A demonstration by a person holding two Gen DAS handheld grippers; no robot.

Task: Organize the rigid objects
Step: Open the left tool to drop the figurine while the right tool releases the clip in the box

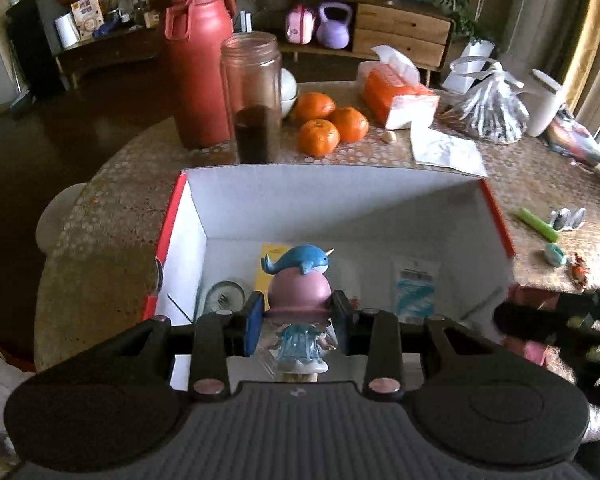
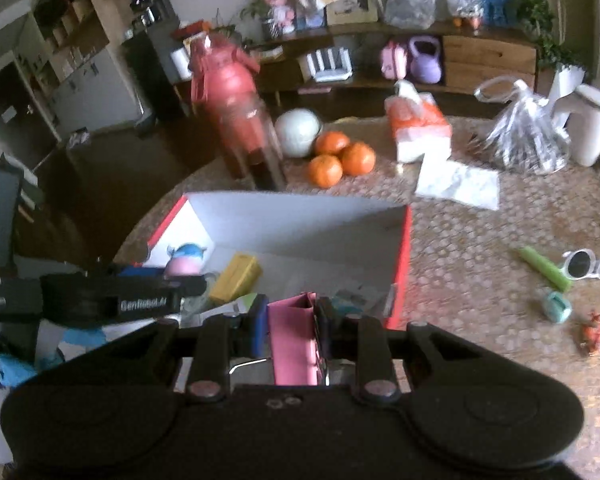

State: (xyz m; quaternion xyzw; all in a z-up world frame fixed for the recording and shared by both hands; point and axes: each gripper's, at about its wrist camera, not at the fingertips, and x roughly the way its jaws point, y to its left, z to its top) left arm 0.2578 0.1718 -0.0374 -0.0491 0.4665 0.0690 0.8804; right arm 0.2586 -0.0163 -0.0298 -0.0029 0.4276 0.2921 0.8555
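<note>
Setting: living room, round table (image 1: pixel 540 184) with a pebbled cloth; wooden sideboard (image 1: pixel 400 28) behind it.
Far left of table: red flask (image 1: pixel 198 64), upright; clear jar (image 1: pixel 252 96) just in front, dark contents in its lower part.
Middle back: three oranges (image 1: pixel 328 124) bunched together, touching; tissue pack (image 1: pixel 396 96) beside them to the right.
Box: white-lined, red-sided box (image 1: pixel 332 200), open top, near the table's front edge. Inside it: a yellow block (image 2: pixel 236 278), a metal disc (image 1: pixel 225 294), a printed packet (image 1: pixel 415 290).
Left gripper (image 1: pixel 298 322): pads clamped on either side of a figurine (image 1: pixel 300 300) — pink head, blue whale on top, blue dress — held upright over the box interior.
Right gripper (image 2: pixel 292 326): jaws pressed against a pink card-like object (image 2: pixel 292 340), held at the box's near edge; what the object is I cannot tell.
Right of box, on the cloth: green stick (image 2: pixel 546 268), white sunglasses (image 2: pixel 592 266), small teal item (image 2: pixel 556 306), small red toy (image 2: pixel 594 332).
Far right: clear plastic bag (image 1: pixel 492 112), white jug (image 1: pixel 546 102).
</note>
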